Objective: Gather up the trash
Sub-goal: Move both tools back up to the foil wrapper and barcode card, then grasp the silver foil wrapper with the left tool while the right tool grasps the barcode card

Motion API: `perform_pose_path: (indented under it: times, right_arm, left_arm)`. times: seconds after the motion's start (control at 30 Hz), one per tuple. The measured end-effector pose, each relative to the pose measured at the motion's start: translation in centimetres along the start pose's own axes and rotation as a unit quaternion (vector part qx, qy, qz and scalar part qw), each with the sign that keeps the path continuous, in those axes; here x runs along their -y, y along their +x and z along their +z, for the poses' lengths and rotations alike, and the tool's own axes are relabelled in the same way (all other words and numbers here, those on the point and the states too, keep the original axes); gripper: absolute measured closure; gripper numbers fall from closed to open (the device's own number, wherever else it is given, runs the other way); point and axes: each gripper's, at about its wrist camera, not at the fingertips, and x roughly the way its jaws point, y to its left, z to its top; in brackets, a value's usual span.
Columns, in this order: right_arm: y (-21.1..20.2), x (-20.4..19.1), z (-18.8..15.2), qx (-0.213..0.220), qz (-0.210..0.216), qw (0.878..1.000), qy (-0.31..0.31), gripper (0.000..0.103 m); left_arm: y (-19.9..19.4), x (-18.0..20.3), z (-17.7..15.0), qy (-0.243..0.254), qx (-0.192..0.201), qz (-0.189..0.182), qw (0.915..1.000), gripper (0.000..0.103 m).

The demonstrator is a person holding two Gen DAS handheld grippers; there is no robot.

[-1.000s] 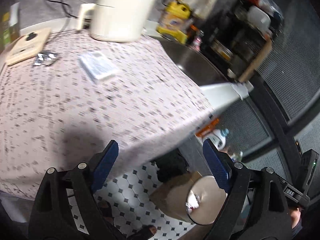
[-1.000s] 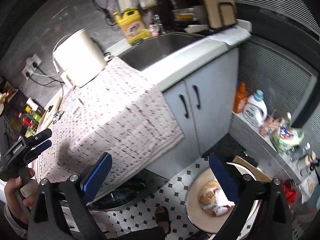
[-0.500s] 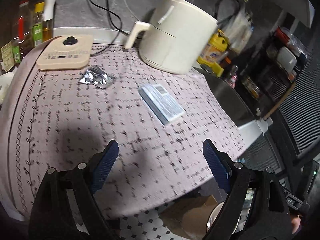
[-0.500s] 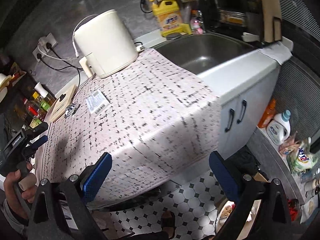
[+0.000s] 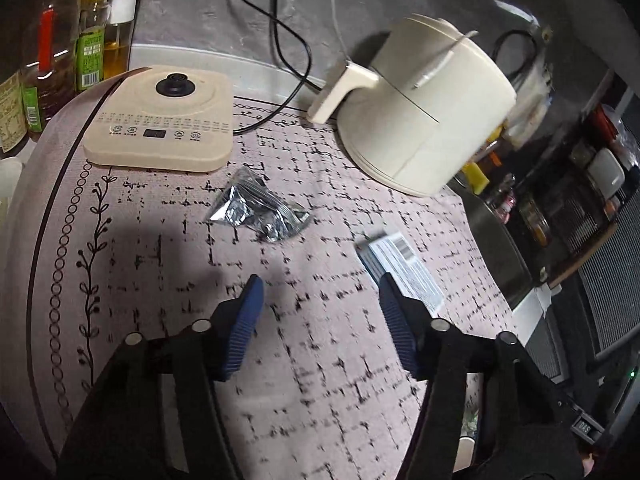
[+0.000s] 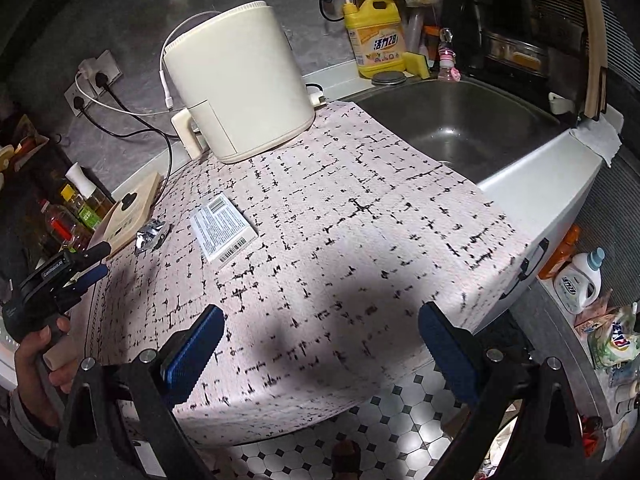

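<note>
A crumpled silver foil wrapper [image 5: 258, 208] lies on the patterned pink cloth, just ahead of my left gripper [image 5: 320, 292]. Its jaws are closing, with only bare cloth between the blue pads. A flat white packet with barcodes [image 5: 400, 268] lies by the left gripper's right finger [image 5: 396, 320]. In the right wrist view the wrapper [image 6: 150, 234] and the packet [image 6: 222, 226] lie at the cloth's far left. My right gripper [image 6: 320, 336] hovers open over the cloth's near edge, holding nothing. A hand holds the left gripper [image 6: 64, 276] at the left.
A cream air fryer [image 6: 236, 84] and a beige induction plate [image 5: 160, 120] stand at the back, with cables behind. Oil bottles [image 5: 52, 60] line the far left. A steel sink [image 6: 460, 120] lies to the right with a yellow detergent bottle [image 6: 374, 40]. Tiled floor [image 6: 360, 432] shows below.
Both views swung from the floor and bin up over the counter cloth. The wrapper and packet came much closer to the left gripper, whose jaws have narrowed.
</note>
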Motion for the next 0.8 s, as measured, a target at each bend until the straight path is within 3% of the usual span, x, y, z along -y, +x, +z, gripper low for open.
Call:
perform_pose_path:
  times: [0.1, 0.33, 0.57, 0.8]
  right_arm:
    - [1.0, -0.5, 0.4, -0.005, -0.007, 1.0, 0.003, 0.008]
    - [2.6, -1.2, 0.9, -0.014, -0.023, 1.0, 0.006, 0.008]
    - [3.8, -2.0, 1.4, -0.017, -0.03, 0.999, 0.005, 0.008]
    - [4.9, -3.2, 1.8, -0.023, -0.029, 0.999, -0.001, 0.008]
  left_arm:
    - [1.4, -1.0, 1.5, -0.007, -0.004, 0.0, 1.0, 0.054]
    - [4.5, -2.1, 4.0, -0.025, -0.007, 0.007, 0.9996, 0.055]
    - [7.6, -2.1, 4.8, -0.03, -0.011, 0.065, 0.9973, 0.048]
    - [9.6, -2.1, 5.1, -0.028, -0.023, 0.105, 0.9938, 0.048]
